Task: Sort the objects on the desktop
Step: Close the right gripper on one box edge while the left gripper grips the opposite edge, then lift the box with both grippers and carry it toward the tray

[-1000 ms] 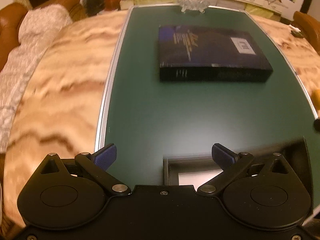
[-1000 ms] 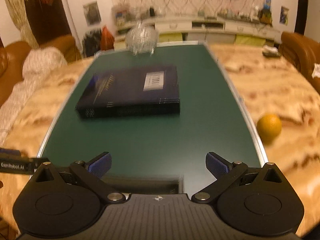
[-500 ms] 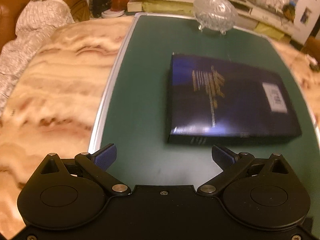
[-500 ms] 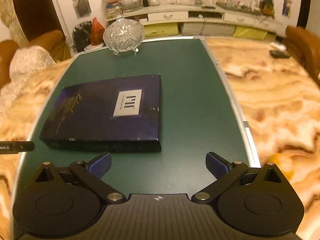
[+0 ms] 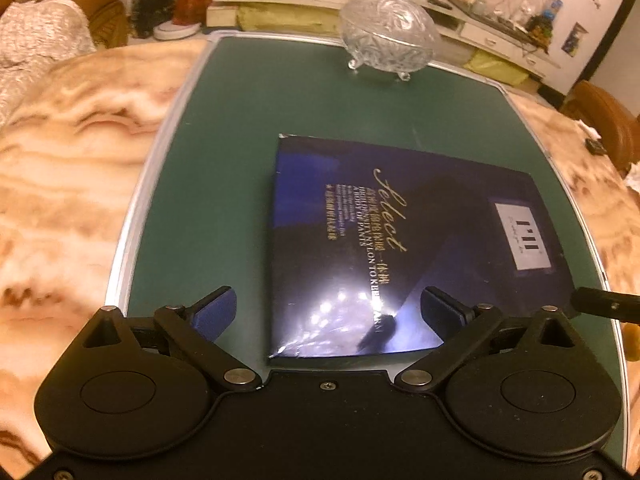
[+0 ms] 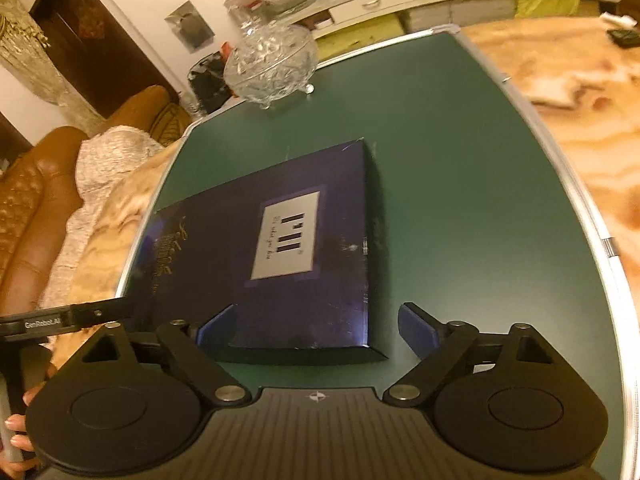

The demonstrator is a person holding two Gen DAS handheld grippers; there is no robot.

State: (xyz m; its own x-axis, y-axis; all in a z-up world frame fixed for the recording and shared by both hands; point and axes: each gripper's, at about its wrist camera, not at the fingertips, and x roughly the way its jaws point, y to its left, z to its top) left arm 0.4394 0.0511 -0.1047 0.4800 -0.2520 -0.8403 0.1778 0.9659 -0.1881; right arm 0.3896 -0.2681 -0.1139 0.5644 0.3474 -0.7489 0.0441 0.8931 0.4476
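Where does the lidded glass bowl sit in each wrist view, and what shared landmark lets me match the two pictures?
Left wrist view: the glass bowl stands top centre-right, at the far edge of the green mat.
Right wrist view: the glass bowl stands upper left of centre, at the same far edge of the mat.
Shared landmark: the dark blue box with its white label, lying on the mat nearer than the bowl.

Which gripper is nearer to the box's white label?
Right. Both grippers' jaws are closing around the dark blue box: the right gripper at the corner beside the white label, the left gripper at the gold-lettered end.
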